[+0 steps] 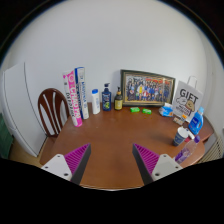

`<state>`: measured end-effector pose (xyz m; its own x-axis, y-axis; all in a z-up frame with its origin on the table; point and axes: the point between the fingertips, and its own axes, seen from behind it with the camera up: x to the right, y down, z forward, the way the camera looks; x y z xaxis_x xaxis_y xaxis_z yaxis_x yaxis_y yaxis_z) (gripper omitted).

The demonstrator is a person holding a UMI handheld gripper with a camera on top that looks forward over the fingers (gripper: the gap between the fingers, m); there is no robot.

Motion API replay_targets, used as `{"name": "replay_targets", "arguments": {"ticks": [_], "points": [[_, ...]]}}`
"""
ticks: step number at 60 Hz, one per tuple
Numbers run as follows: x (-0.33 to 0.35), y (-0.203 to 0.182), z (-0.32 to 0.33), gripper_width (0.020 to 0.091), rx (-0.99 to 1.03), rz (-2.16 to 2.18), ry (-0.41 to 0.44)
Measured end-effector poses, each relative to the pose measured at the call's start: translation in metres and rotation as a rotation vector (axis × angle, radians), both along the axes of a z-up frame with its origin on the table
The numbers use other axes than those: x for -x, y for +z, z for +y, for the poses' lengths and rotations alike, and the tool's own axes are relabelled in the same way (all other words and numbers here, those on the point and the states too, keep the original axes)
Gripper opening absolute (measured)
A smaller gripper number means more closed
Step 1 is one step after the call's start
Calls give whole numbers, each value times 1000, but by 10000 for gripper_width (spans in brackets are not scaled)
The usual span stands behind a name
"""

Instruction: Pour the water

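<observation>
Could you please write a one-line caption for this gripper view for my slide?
Open gripper hovers over a brown wooden table, small bottles and a framed photo beyond.

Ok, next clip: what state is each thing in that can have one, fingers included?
Fingers: open, nothing between them.
White bottle: upright, cap on, far across the table.
Dark bottle: upright.
Small amber bottle: upright.
Picture frame: standing against the wall.
Books: standing upright.
Chair: at the table, unoccupied.
</observation>
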<state>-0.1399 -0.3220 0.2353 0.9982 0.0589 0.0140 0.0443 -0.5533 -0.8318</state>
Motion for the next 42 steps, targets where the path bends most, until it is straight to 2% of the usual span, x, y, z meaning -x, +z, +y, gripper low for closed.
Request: {"name": "replay_targets", "arguments": {"ticks": [22, 29, 42], "points": [[-73, -14, -21, 855, -3, -33, -63], [-113, -28, -34, 858, -21, -49, -76], [-217, -59, -55, 858, -39, -73, -160]]}}
